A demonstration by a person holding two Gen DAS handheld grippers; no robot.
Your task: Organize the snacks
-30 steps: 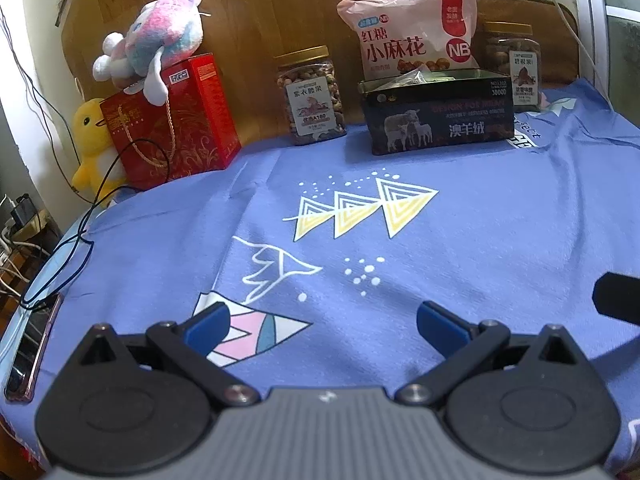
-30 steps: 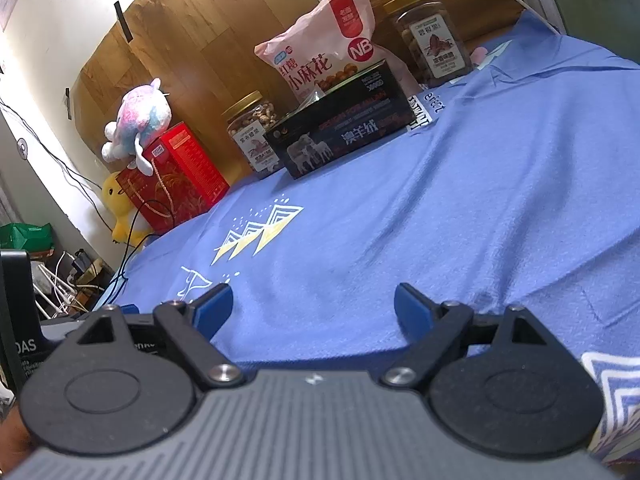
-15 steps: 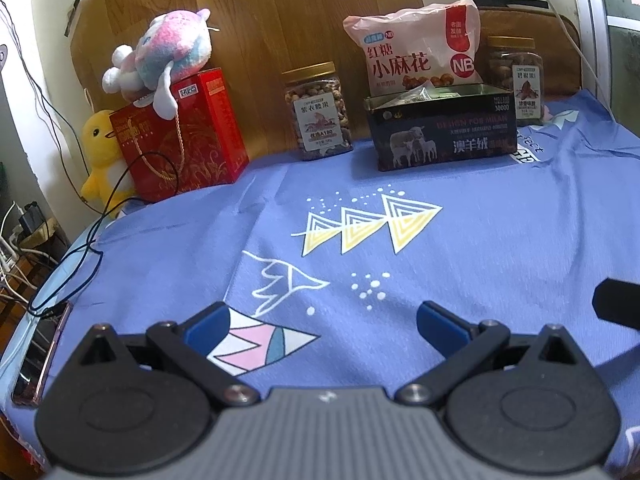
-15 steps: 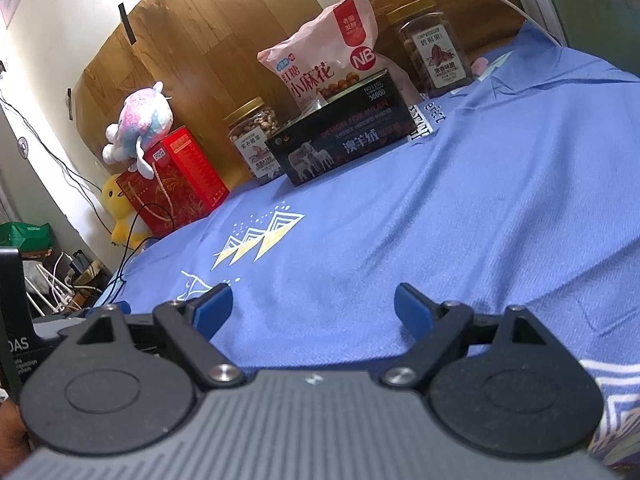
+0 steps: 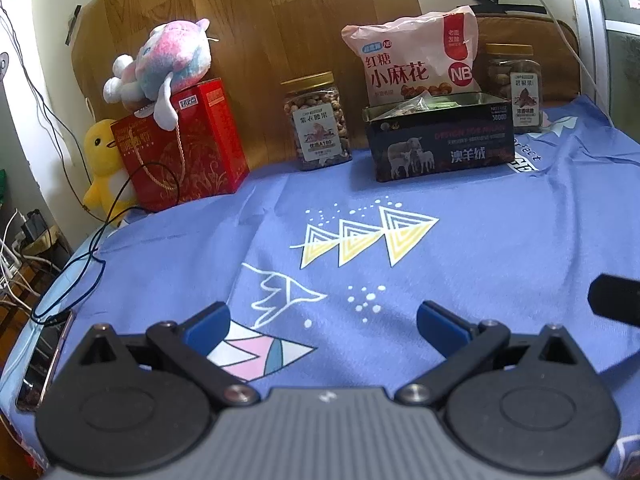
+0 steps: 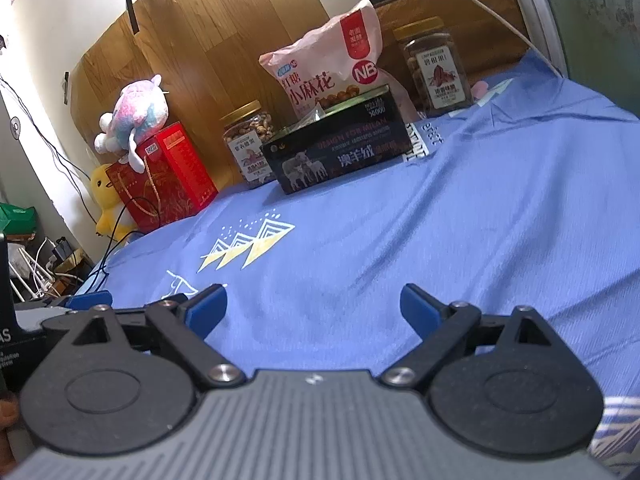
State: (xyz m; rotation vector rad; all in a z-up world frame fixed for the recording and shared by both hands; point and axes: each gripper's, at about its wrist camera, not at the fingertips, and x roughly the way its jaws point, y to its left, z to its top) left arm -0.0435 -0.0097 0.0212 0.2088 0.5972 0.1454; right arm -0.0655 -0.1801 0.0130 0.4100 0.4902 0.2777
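From where I stand, the snacks sit in a row along the wooden headboard at the far edge of the blue cloth (image 5: 460, 264). Leftmost, about eleven o'clock from the left gripper (image 5: 323, 322), is the red gift box (image 5: 188, 148) with a plush toy (image 5: 160, 68) on top. Next, near twelve, stands a nut jar (image 5: 318, 122). Toward one o'clock sits the dark open tin (image 5: 440, 144) with small packets showing inside, the pink snack bag (image 5: 420, 60) leaning upright just behind it, and a second nut jar (image 5: 516, 84) to its right.

Both claws hover low over bare cloth, jaws spread wide, nothing between them; every snack is well ahead of either. From the right gripper (image 6: 314, 306) the tin lies around twelve.

This tidy row fits either a finished sort or one with pieces yet to be placed. Any reach should come in level, jaws wide, squaring on a jar's sides.
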